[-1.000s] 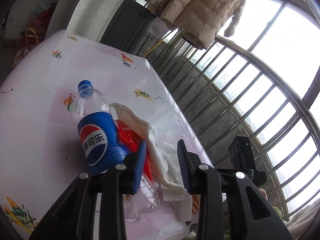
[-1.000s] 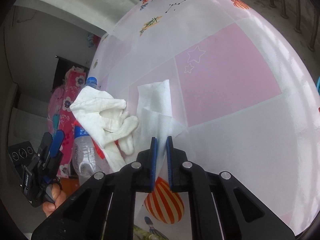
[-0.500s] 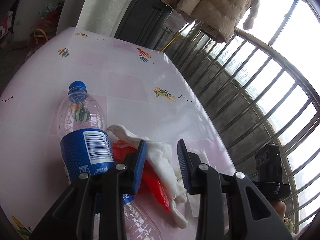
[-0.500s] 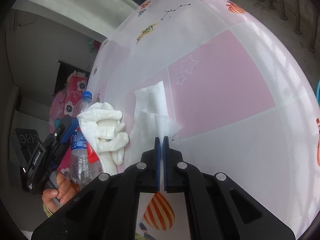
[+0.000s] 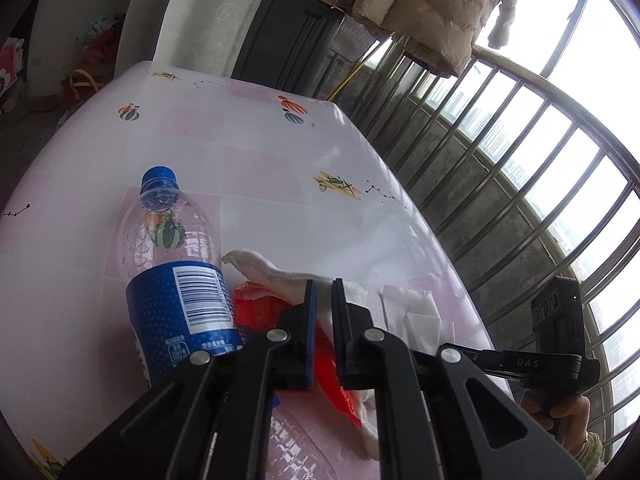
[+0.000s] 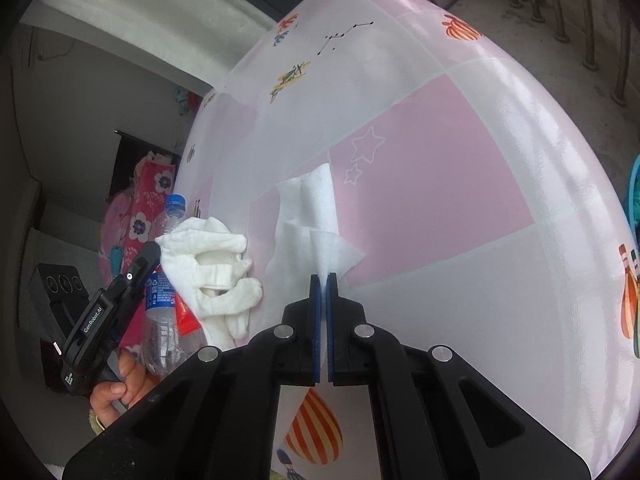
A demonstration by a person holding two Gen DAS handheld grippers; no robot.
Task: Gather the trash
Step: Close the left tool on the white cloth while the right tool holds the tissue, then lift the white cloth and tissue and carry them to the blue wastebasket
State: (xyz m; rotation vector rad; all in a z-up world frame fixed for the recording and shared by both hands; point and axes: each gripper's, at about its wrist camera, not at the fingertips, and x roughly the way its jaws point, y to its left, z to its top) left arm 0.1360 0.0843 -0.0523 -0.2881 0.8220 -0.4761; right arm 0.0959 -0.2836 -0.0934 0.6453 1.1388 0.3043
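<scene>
Trash lies bunched near one edge of a table point(image 5: 260, 168) covered in a pink-and-white cloth printed with balloons, small planes and stars. A clear plastic bottle point(image 5: 176, 280) with a blue cap and blue label lies on its side; against it sits a red wrapper point(image 5: 260, 308), and a crumpled white cloth point(image 6: 212, 264) is draped over both. Just beside the cloth, a white paper napkin point(image 6: 308, 216) rests partly unfolded on the tablecloth. The left gripper point(image 5: 323, 292) reaches down over this pile, its jaws drawn in to a narrow gap with a fold of the white cloth pinched between the blue pads, the red wrapper showing just below them. The right gripper point(image 6: 323, 280) has its jaws pressed together on the near corner of the napkin, which rises in a peak from the pads. In the right wrist view a hand point(image 6: 116, 388) grips the left tool's handle beside the bottle. Beyond the table stand a metal railing point(image 5: 500, 184) and a hanging beige padded coat point(image 5: 432, 4).
</scene>
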